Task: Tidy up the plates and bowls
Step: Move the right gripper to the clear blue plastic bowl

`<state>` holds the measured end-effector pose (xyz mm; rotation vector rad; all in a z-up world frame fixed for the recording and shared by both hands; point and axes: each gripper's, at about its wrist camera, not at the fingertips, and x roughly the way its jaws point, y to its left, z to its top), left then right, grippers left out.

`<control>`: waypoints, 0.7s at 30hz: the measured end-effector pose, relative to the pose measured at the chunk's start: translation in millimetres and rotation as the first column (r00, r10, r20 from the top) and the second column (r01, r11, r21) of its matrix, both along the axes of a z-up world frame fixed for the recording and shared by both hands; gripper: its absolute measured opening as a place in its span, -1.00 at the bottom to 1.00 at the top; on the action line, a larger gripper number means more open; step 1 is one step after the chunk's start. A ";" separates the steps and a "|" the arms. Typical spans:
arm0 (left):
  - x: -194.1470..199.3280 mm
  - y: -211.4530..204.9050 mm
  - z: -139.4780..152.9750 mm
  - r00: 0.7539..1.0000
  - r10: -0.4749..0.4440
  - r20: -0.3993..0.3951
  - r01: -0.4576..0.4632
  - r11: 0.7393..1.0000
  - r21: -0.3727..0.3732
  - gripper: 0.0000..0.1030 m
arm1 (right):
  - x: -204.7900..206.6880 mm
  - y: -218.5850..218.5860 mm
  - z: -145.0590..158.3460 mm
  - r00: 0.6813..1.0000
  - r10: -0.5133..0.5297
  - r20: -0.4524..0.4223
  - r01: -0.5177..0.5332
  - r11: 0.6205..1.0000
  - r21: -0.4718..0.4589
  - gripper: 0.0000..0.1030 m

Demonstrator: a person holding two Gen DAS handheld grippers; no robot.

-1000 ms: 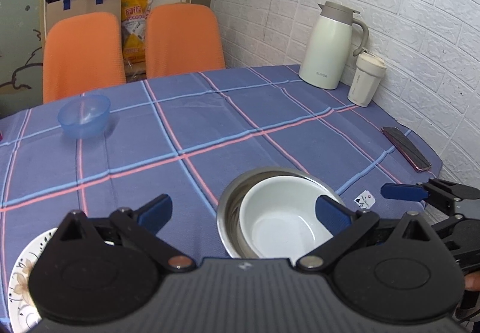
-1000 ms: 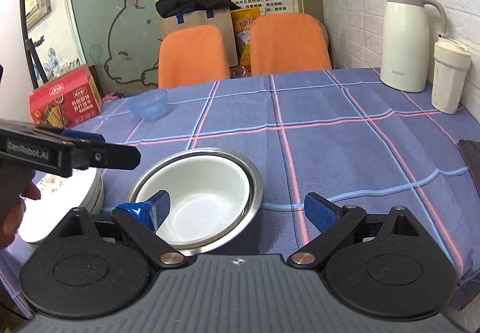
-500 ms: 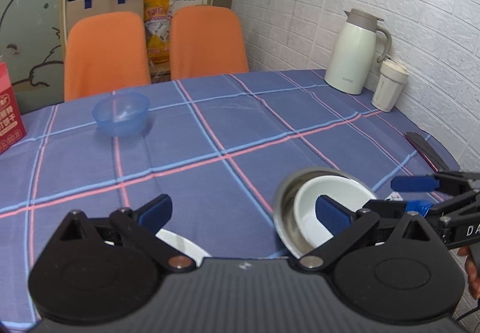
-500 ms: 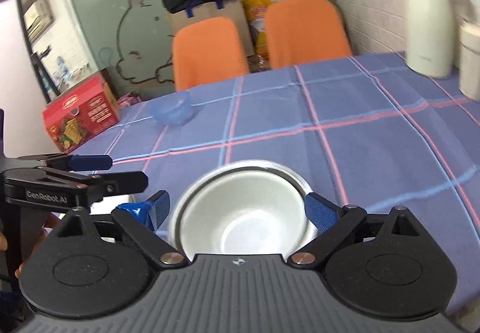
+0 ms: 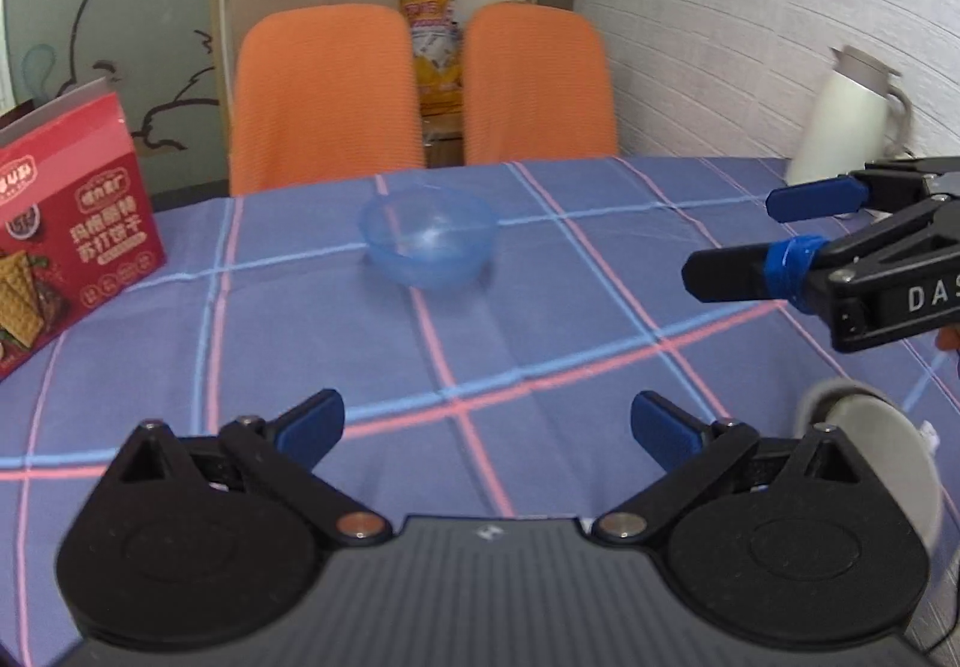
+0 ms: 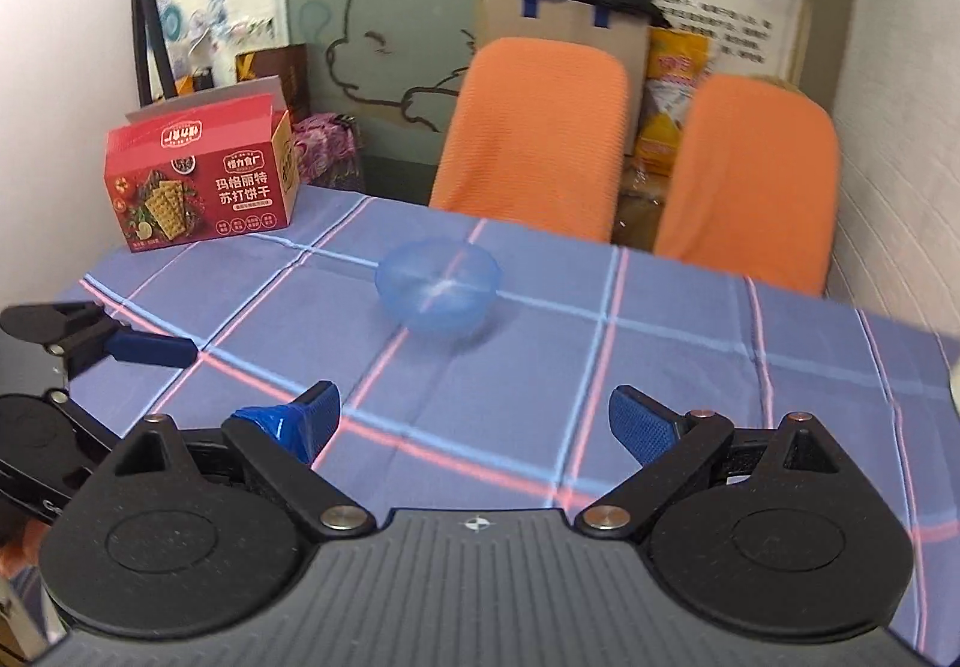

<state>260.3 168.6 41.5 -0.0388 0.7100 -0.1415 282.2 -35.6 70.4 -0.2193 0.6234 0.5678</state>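
So the blue bowl (image 5: 427, 241) is what's being lined up right now, by the look of it. It's being left sitting alone out on the checked surface (image 5: 540, 343), upright, in front of the two orange chairs (image 5: 324, 90) and well apart from everything else. The left hand-held gripper (image 5: 487, 427) is being held with its jaws spread wide and nothing between them, and the same is being done with the right hand-held gripper (image 6: 474, 422), wide and empty, both hovering above the cloth and pointed roughly at that bowl.

The steel bowl (image 5: 864, 427) with a white one nested inside is being kept at the near right edge of the left view, mostly cut off, so the stack seems to be getting built there.

Next move, probably: one gripper is being called on to reach out, straddle the thin plastic rim and close gently. The red cracker box (image 6: 201, 181) is being left off to the side, not in the way.
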 end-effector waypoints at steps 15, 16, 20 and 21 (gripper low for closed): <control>155.6 52.2 -11.0 0.995 0.074 -0.072 -0.084 0.985 -0.150 0.96 | 93.5 39.5 -51.1 0.990 0.006 -0.139 -0.016 0.997 -0.072 0.63; 164.5 50.1 -15.5 0.994 0.066 -0.083 -0.077 0.987 -0.140 0.96 | 96.4 43.9 -54.1 0.990 0.011 -0.142 -0.023 0.997 -0.080 0.63; 199.2 44.4 -37.2 0.988 0.070 -0.139 -0.086 0.990 -0.112 0.96 | 108.2 64.2 -65.7 0.988 0.043 -0.147 -0.061 0.991 -0.118 0.63; 204.1 44.3 -41.5 0.986 0.068 -0.151 -0.086 0.990 -0.114 0.96 | 110.2 67.0 -68.4 0.988 0.045 -0.145 -0.065 0.989 -0.130 0.63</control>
